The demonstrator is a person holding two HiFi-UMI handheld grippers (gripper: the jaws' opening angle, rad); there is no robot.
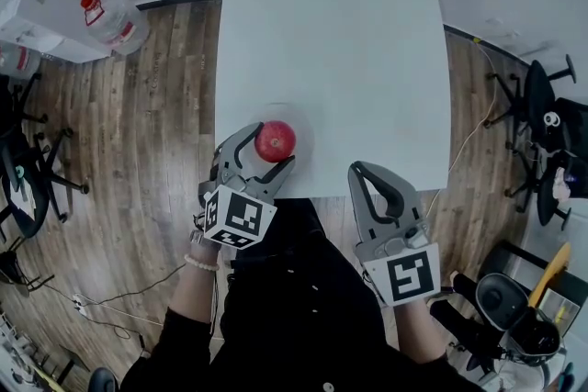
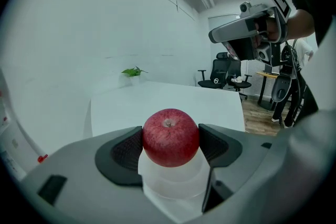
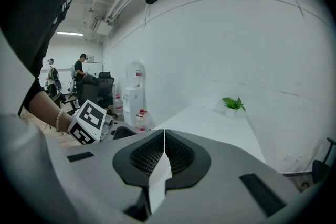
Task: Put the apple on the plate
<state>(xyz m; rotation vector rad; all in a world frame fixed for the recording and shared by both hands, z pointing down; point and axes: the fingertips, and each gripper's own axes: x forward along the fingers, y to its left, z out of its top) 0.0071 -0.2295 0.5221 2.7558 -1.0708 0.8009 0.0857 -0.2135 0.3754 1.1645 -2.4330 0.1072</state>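
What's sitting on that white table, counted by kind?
apple: 1
plate: 1
plant: 1
Total: 3

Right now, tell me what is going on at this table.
A person stands at the near edge of a white table with a hand-held gripper in each hand. The left hand-held gripper is closed on a red apple, one jaw on either side, right at a white plate. I cannot tell whether the apple already rests on it. The right hand-held gripper is shut and empty, off to the side.
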